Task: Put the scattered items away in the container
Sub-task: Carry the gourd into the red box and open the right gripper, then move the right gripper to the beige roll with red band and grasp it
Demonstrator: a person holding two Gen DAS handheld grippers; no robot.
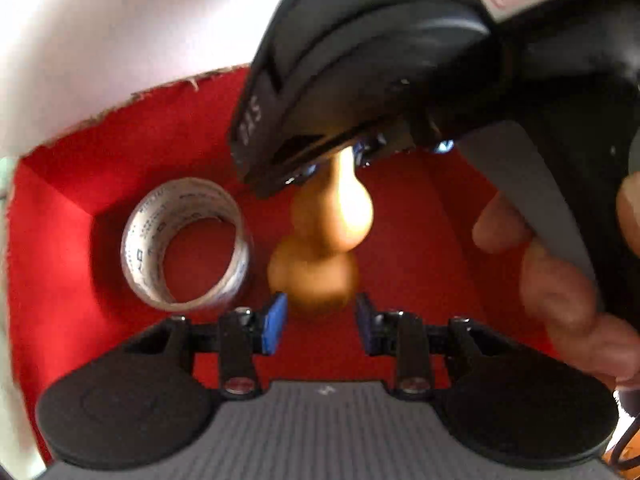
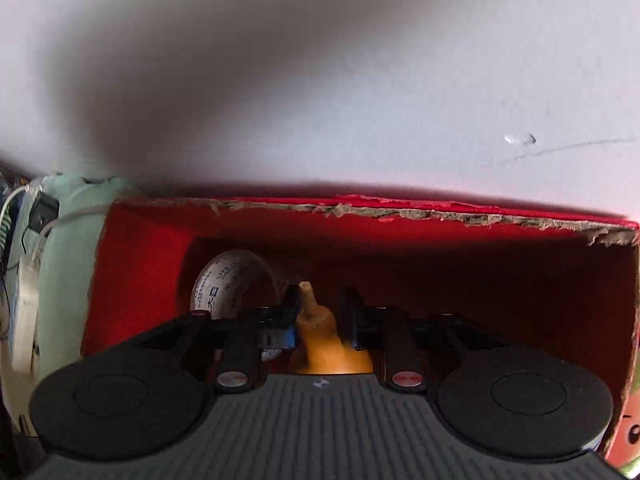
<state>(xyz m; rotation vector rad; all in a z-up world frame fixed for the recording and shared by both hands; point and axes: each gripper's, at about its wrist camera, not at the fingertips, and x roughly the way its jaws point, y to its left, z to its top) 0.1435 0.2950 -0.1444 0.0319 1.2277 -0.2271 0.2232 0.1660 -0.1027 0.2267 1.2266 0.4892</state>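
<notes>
A tan gourd [image 1: 320,240] hangs neck-up inside the red cardboard box [image 1: 120,140]. My right gripper [image 1: 348,156] comes down from above and is shut on the gourd's neck. In the right wrist view the gourd [image 2: 320,344] fills the gap between the fingers of the right gripper [image 2: 320,312]. My left gripper [image 1: 320,320] is open, and the gourd's blurred bottom sits just beyond its blue pads [image 1: 276,324]. A roll of clear tape [image 1: 136,240] lies on the box floor to the left of the gourd. The same tape roll [image 2: 224,276] shows behind the right gripper's left finger.
A person's hand [image 1: 560,280] holds the right gripper's handle at the right. The box [image 2: 480,280] has a torn rim and stands against a white wall [image 2: 320,100]. A pale green object [image 2: 68,240] with cables sits left of the box.
</notes>
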